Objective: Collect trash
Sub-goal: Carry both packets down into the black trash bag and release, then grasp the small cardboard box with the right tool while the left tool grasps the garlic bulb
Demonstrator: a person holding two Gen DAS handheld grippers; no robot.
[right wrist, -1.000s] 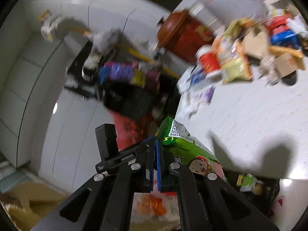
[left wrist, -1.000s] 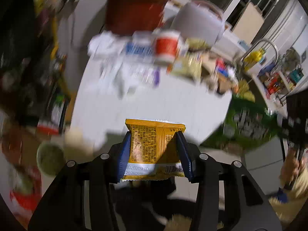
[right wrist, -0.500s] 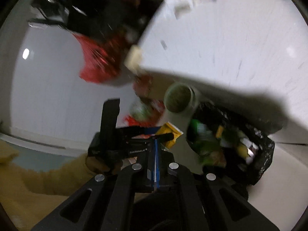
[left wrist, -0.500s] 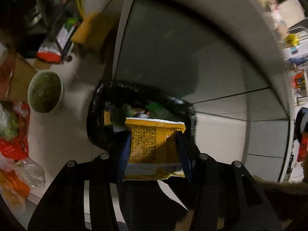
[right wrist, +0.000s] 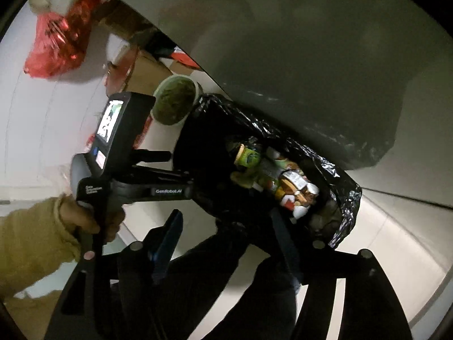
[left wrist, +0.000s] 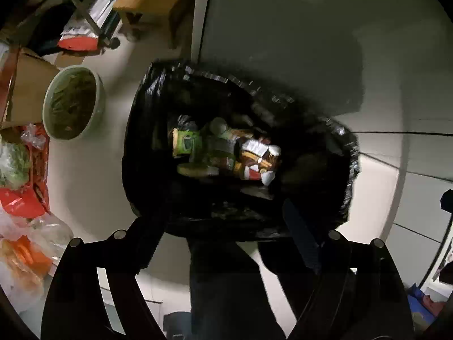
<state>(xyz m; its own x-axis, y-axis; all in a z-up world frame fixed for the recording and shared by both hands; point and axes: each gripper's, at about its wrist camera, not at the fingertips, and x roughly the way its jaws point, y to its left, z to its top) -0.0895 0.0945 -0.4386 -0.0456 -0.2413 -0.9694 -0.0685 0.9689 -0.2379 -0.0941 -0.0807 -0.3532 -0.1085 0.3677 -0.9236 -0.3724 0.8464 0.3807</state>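
A bin lined with a black bag [left wrist: 147,119] stands on the floor beside the table's grey side. Several snack wrappers [left wrist: 226,153] lie inside it, green, orange and red ones. My left gripper [left wrist: 223,226] hangs over the bin's near rim, open and empty. In the right wrist view the same bin [right wrist: 334,218] with its wrappers [right wrist: 283,181] lies ahead. My right gripper [right wrist: 226,240] is open and empty above its near rim. The left gripper's body [right wrist: 121,153] and the hand holding it show at the left.
A pale bowl of green scraps [left wrist: 72,102] stands left of the bin, also in the right wrist view [right wrist: 175,102]. Cardboard boxes [left wrist: 28,90] and red and clear plastic bags [left wrist: 22,198] crowd the floor at left. A red bag [right wrist: 56,45] hangs further off.
The left gripper has opened and the yellow packet has left it. The right gripper has opened too. Both have moved closer over the bin.
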